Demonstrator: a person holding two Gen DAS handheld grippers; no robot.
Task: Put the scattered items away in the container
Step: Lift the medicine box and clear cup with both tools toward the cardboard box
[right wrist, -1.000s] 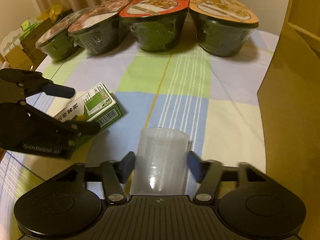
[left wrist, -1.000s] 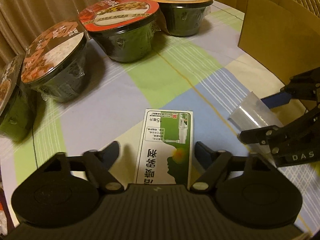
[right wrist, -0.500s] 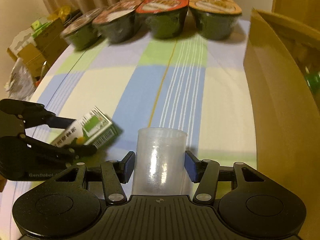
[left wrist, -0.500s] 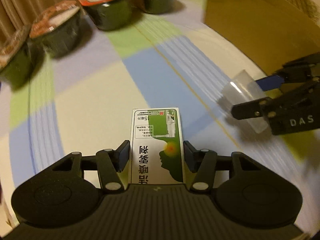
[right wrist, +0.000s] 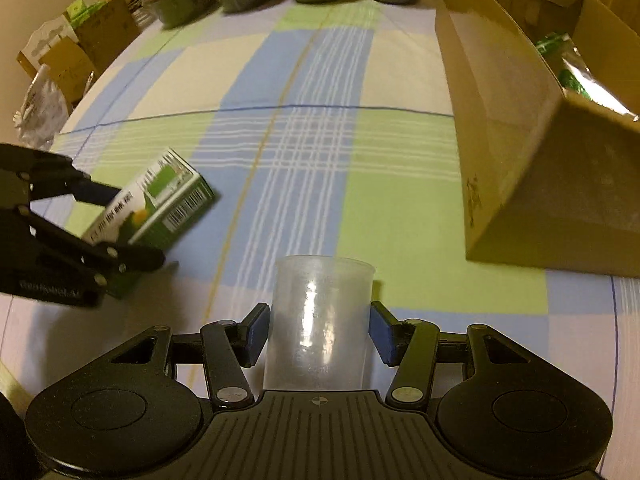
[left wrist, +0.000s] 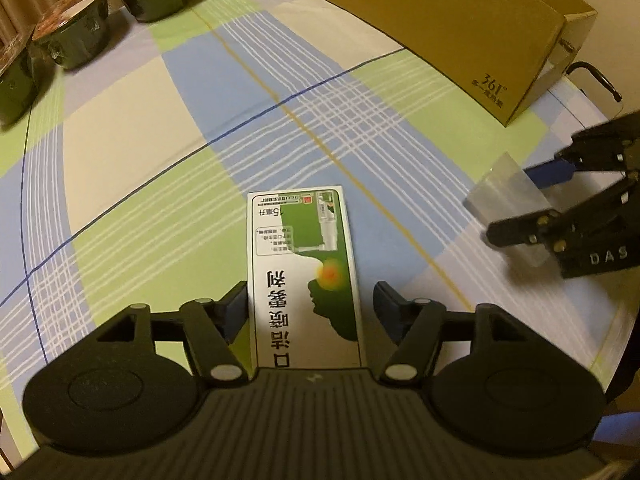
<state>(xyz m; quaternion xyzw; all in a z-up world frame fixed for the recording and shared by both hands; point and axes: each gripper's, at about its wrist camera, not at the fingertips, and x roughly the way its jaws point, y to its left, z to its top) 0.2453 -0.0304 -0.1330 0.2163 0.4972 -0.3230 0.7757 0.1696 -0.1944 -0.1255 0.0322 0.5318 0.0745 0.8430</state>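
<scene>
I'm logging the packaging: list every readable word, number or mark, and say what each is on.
"361°": cardboard box side; smaller print beneath unreadable.
"口洁喷雾剂", "15毫升": green and white carton, upside down in the left gripper; fine print unreadable.
"DAS": right gripper body.
Plastic cup: no text.

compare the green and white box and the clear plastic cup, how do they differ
The green and white box is opaque, flat-sided and printed with text and a barcode; the clear plastic cup is see-through, round and plain. The box sits in the left gripper, the cup in the right gripper. Both are held above the checked tablecloth, outside the cardboard box.
</scene>
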